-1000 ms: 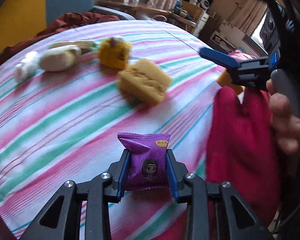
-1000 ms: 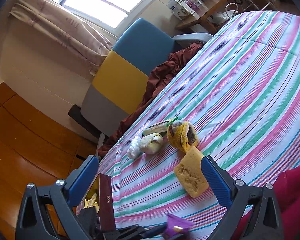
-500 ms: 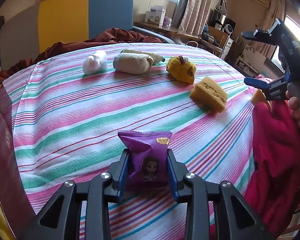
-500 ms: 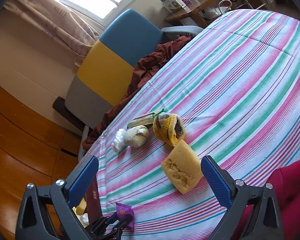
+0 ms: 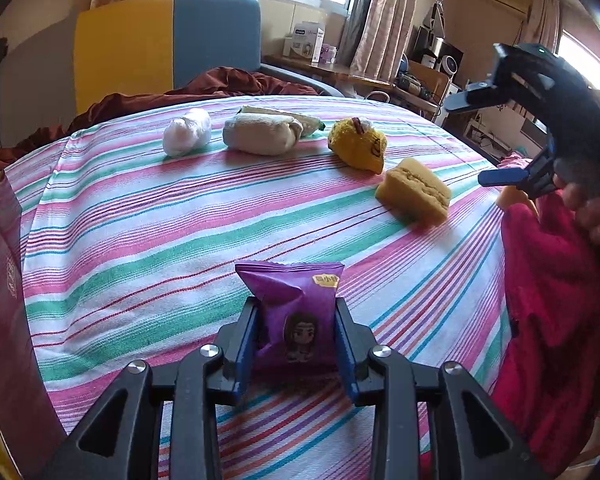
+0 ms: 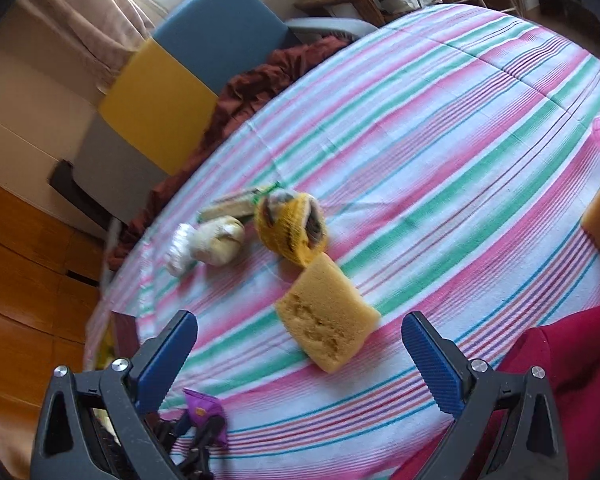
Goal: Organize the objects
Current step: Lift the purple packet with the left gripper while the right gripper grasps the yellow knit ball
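Left view shows the left tool [image 5: 296,344] clenched on a crinkly purple snack packet [image 5: 296,316] above the striped desk [image 5: 140,240]. Right view shows the right tool [image 6: 300,354] released over a porous yellow sponge [image 6: 326,316].

Two wrist views, both angled down over your striped tablecloth [image 5: 148,216].

Your left wrist camera looks low across the table toward the window and the blue-and-yellow chair [image 5: 164,40]; your right wrist camera looks from higher up toward that same chair. Both views take in the yellow sponge [image 5: 414,192] and the row of bundles beyond it.
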